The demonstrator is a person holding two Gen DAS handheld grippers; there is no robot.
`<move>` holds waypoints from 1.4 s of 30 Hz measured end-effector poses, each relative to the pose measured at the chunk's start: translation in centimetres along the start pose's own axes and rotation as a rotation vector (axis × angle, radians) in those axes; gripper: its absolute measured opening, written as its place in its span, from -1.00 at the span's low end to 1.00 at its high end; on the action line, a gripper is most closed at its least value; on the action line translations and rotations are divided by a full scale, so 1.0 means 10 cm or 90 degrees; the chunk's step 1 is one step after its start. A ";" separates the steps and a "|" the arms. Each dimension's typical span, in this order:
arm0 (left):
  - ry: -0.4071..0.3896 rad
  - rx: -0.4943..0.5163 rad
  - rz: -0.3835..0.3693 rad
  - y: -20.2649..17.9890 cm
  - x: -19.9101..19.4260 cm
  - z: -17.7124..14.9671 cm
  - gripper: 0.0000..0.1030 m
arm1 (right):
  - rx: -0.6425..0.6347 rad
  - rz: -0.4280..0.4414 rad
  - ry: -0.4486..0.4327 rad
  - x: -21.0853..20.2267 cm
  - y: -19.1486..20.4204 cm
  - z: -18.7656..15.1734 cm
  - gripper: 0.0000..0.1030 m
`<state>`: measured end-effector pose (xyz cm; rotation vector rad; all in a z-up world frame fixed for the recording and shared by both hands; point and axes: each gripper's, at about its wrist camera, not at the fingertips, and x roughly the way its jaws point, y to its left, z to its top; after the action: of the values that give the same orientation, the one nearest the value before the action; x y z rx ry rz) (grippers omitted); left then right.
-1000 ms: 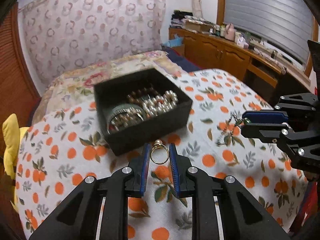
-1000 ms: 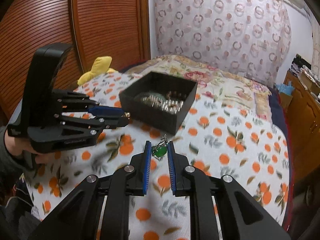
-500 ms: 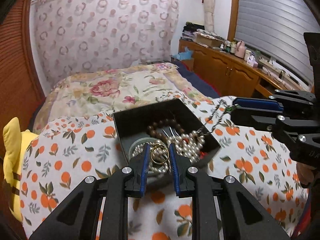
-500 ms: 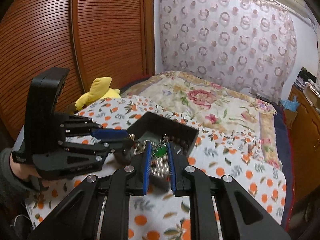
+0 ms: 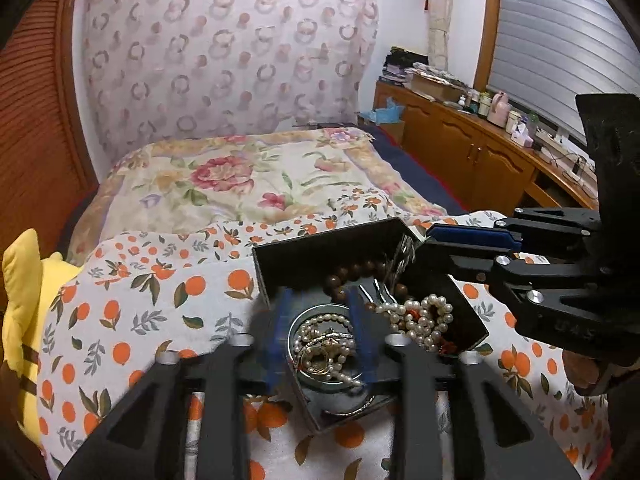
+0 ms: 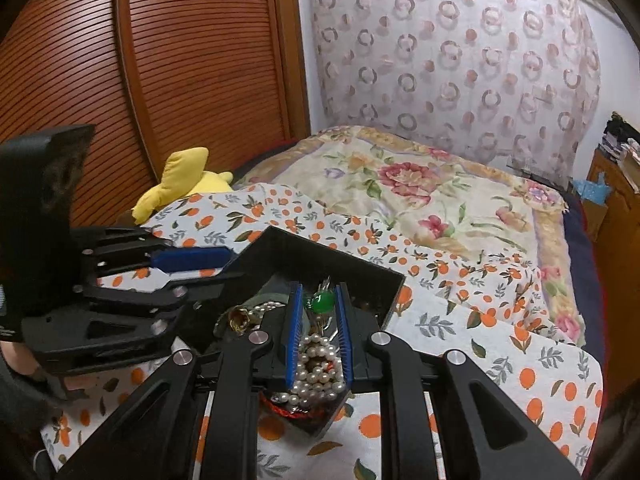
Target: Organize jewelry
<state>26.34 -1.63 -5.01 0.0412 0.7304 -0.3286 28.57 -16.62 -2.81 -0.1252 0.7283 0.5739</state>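
Both grippers, left and right, hover over the black box, jaws released.

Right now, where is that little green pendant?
In the right wrist view, the green pendant sits between the right claw fingers, over the black box, above the pearls.

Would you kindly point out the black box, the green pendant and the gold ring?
black box [image 5: 320, 252], left wrist view, inside of its far wall.
green pendant [image 6: 322, 302], right wrist view, middle of the green stone.
gold ring [image 5: 318, 356], left wrist view, on its band.
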 end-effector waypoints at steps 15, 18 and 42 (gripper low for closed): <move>-0.070 -0.033 0.092 0.00 -0.77 -0.24 0.81 | 0.040 -0.064 -0.071 -0.71 0.16 -0.33 0.26; -0.070 -0.036 0.111 -0.04 -0.95 -0.31 0.85 | 0.044 -0.075 -0.087 -0.89 0.25 -0.42 0.41; -0.126 -0.053 0.148 -0.41 -1.90 -0.88 0.86 | 0.111 -0.185 -0.207 -2.05 0.78 -1.04 0.95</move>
<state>6.17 1.17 1.33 0.0140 0.5358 -0.0774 5.90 -22.43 3.69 0.0246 0.4293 0.2424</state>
